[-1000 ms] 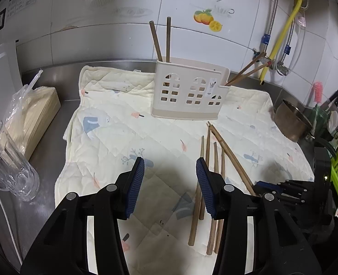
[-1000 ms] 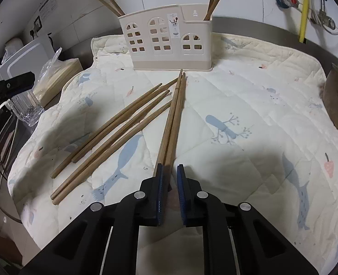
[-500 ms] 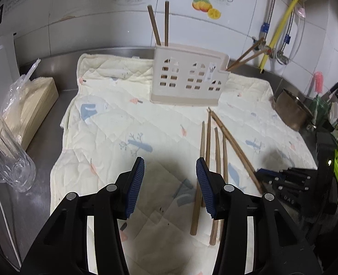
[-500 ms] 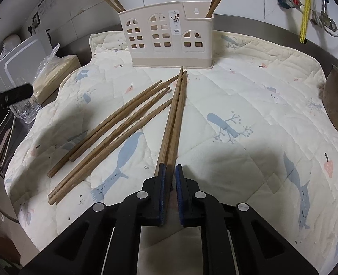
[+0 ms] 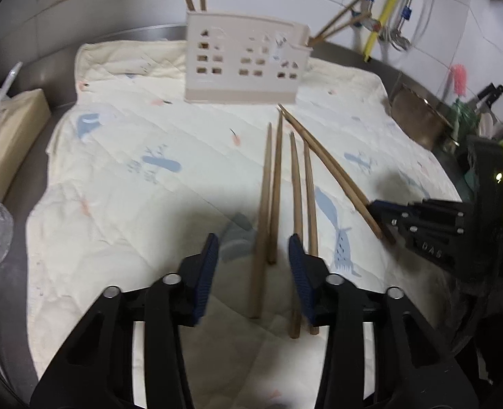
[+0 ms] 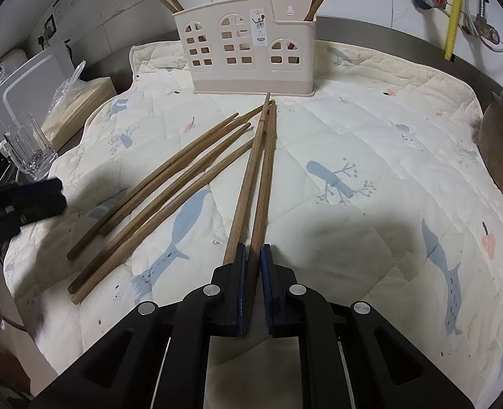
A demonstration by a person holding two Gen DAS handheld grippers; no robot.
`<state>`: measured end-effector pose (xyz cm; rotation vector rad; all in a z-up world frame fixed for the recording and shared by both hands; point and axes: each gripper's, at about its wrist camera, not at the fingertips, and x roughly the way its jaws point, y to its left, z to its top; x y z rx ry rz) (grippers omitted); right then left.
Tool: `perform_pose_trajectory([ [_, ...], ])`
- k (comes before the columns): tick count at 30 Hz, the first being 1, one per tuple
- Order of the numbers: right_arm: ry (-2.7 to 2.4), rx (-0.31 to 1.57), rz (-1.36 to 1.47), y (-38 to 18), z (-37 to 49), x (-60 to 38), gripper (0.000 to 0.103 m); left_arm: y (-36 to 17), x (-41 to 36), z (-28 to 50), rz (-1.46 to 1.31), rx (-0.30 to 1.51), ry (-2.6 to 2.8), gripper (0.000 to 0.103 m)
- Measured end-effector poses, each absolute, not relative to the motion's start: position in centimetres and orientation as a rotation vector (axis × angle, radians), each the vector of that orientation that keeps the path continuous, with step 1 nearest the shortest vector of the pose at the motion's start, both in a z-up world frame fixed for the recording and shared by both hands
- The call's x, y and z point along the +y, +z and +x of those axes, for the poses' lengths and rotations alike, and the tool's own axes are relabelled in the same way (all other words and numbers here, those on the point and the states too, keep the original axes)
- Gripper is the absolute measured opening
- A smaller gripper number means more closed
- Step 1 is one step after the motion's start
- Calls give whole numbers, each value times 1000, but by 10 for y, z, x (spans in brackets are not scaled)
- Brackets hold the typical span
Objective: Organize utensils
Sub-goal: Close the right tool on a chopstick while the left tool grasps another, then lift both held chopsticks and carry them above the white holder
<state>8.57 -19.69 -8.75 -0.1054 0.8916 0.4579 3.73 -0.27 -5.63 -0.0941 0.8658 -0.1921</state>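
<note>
Best to keep right tongs (image 6: 253, 266) pinched on chopstick pair (image 6: 255, 184) before holder (image 6: 249, 56) while closing left tongs (image 5: 253, 266) squarely around nearer pair (image 5: 268, 197).

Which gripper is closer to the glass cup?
Left. The left gripper is over the chopsticks on the cup's side of the cloth, beside the glass cup. The right gripper, shut on a chopstick pair, sits further across.
</note>
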Motion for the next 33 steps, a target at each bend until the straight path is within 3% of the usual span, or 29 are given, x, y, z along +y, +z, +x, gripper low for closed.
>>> perform_pose_trajectory([
  [3, 443, 889, -97, -87, 86, -203, 8, -64, -6, 42, -104, 884, -209, 23],
  [11, 426, 890, -87, -88, 87, -211, 7, -77, -10, 54, -105, 912, -207, 13],
  [33, 426, 876, -85, -90, 85, -209, 7, -88, -17, 64, -44, 929, -165, 8],
])
